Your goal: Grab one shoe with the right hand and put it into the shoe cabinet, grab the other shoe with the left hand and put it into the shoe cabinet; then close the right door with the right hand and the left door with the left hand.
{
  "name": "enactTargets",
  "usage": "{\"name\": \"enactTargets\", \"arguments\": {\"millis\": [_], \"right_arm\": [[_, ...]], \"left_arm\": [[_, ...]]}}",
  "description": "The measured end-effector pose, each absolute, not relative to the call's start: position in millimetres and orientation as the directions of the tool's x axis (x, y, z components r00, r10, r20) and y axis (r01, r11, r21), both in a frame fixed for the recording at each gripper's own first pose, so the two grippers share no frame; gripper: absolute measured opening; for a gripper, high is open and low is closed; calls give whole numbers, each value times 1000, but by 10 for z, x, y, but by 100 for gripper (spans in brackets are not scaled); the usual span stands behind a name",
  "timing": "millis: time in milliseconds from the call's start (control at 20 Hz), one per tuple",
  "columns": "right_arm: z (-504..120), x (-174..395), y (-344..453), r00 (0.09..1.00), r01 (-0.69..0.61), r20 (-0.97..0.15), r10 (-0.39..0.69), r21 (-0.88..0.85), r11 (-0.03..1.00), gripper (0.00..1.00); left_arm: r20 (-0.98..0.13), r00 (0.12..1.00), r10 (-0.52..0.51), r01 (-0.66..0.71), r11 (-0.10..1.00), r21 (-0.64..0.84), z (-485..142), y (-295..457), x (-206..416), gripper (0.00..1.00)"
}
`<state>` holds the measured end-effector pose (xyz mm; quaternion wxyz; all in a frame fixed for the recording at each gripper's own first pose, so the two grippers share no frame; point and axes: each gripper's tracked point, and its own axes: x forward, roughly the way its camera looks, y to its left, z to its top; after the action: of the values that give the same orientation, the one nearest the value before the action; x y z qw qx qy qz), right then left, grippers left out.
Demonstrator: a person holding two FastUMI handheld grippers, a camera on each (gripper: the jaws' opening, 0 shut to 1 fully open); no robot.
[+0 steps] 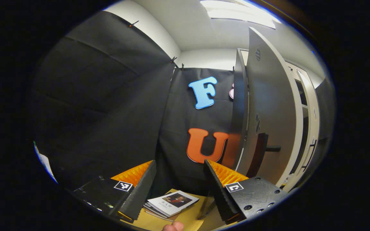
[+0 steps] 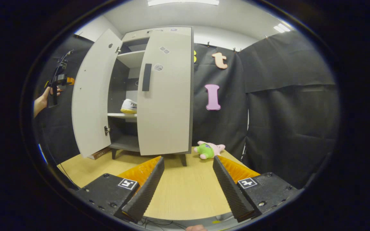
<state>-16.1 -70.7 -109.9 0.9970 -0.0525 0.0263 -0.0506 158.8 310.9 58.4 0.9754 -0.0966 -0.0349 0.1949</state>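
Nearly done, by the look of it. Right door (image 2: 165,96) of the cabinet (image 2: 159,32) sits closed or v. close to it; left door (image 2: 92,93) hangs wide open. One shoe (image 2: 129,106) is on the middle shelf, seen thru the gap at approx 10 o'clock in the right gripper view. A 2nd shoe can't be seen: likely behind the right door, but that's a guess. So what's left, I'd judge: shut the left door w/ the left gripper.

Right gripper (image 2: 187,179): fingers spread apart, nothing btwn them, pointing at the table (image 2: 185,195) in front of the cabinet. Its part looks finished.

Left gripper (image 1: 180,187): fingers also apart, holding nothing. Left gripper view has the left door (image 1: 268,106) at 3 o'clock, its outer face and dark handle (image 1: 258,154) near the right finger but not touching. In the right gripper view, that same gripper and the hand (image 2: 42,101) holding it sit at 9 o'clock, beyond the open door, apart from it.

Counts:
- cabinet: 1
- doors: 2 (1 open, 1 shut-ish)
- shoes visible: 1
- grippers: 2, both empty
- plush toy (image 2: 208,149): 1, on the table just right of the cabinet, 12 o'clock from the right gripper
- books (image 1: 171,203): a small stack, at least 2, at 6 o'clock in the left gripper view; exact no. can't tell.
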Motion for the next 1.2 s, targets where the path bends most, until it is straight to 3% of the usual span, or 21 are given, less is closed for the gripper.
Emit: {"name": "enactTargets", "arguments": {"millis": [800,1150,1200], "right_arm": [[-1086,-45,-568,996,62,-50,-67,-101,993,99],[-1093,-55,-699,995,80,-50,-85,-88,993,99],[-1101,-61,-726,995,84,-52,-89,-85,993,94]], "left_arm": [[30,940,341,-326,918,-226,535,2899,1693,88],[59,976,211,-201,970,-137,616,1951,1843,88],[63,980,190,-181,975,-132,631,1812,1886,88]]}}
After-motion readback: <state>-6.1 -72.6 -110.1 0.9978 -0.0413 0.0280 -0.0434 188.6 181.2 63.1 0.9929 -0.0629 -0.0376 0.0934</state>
